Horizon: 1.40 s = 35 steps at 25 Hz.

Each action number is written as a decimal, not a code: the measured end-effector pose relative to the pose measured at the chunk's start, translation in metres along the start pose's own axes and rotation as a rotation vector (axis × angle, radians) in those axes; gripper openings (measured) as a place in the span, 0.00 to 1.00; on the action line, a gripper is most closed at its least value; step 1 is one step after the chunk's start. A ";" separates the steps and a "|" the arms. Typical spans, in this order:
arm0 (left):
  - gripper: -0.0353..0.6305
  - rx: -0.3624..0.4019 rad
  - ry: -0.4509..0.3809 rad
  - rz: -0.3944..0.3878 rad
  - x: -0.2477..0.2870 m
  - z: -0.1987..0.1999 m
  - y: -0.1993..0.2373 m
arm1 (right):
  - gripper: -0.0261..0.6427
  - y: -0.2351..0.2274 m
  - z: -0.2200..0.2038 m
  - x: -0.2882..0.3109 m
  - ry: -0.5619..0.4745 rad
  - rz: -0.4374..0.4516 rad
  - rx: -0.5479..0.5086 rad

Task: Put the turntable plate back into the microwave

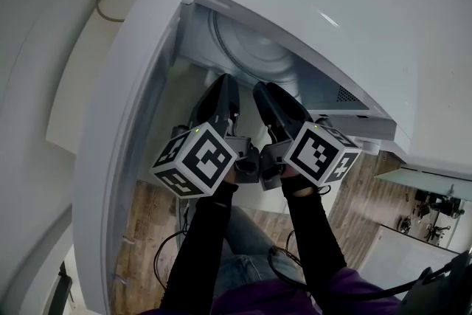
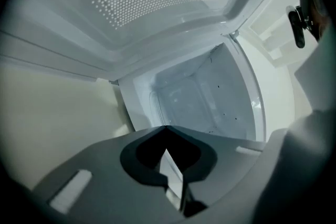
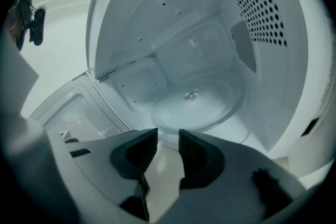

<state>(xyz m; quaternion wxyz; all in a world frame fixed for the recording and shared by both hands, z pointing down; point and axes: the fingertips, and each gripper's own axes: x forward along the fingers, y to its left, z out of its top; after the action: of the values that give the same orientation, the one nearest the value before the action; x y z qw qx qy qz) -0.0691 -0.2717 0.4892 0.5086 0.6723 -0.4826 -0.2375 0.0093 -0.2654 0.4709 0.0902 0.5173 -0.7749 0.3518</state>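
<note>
A person stands at an open white microwave (image 1: 369, 11), its door (image 1: 122, 129) swung out to the left. Each hand holds a two-jaw gripper at the mouth of the cavity.

The glass turntable plate (image 3: 202, 105) lies flat on the cavity floor, with its small centre hub showing through the glass. It looks seated, so the task seems all but done.

The right gripper (image 3: 168, 139) has its jaws spread a little, with nothing between them. The plate is straight ahead of it and slightly lower, its near rim just beyond the jaw tips.

The left gripper (image 2: 167, 128) has its jaws pressed together tip to tip, pinching nothing. It points into the cavity on the door's side, and the plate cannot be made out in the left gripper view.

The right hand therefore looks the nearer of the two to the plate. The plate is round and has no long axis, so any last nudge would meet its near rim head-on. Otherwise both hands probably only need to be drawn straight back out of the opening.
</note>
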 end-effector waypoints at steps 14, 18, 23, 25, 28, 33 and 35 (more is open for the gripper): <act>0.06 0.252 -0.106 -0.034 -0.066 0.020 -0.066 | 0.13 0.065 0.012 -0.064 -0.029 0.118 -0.217; 0.06 0.470 -0.196 -0.052 -0.096 0.033 -0.125 | 0.10 0.100 0.036 -0.106 -0.083 0.205 -0.296; 0.06 0.723 -0.296 -0.143 -0.122 0.045 -0.214 | 0.08 0.142 0.091 -0.169 -0.281 0.267 -0.400; 0.06 0.797 -0.345 -0.183 -0.129 0.055 -0.247 | 0.07 0.154 0.114 -0.188 -0.362 0.290 -0.414; 0.06 0.920 -0.369 -0.260 -0.138 0.060 -0.292 | 0.06 0.170 0.143 -0.220 -0.488 0.313 -0.461; 0.06 1.018 -0.395 -0.342 -0.153 0.053 -0.335 | 0.06 0.177 0.168 -0.258 -0.621 0.306 -0.538; 0.06 1.037 -0.412 -0.344 -0.159 0.050 -0.342 | 0.06 0.177 0.171 -0.268 -0.647 0.300 -0.557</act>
<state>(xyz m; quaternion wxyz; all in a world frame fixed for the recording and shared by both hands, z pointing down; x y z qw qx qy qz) -0.0371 -0.1475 0.1311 -0.0370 0.8421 -0.5087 -0.1752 0.0152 -0.1385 0.1301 -0.0726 0.4387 -0.8948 -0.0408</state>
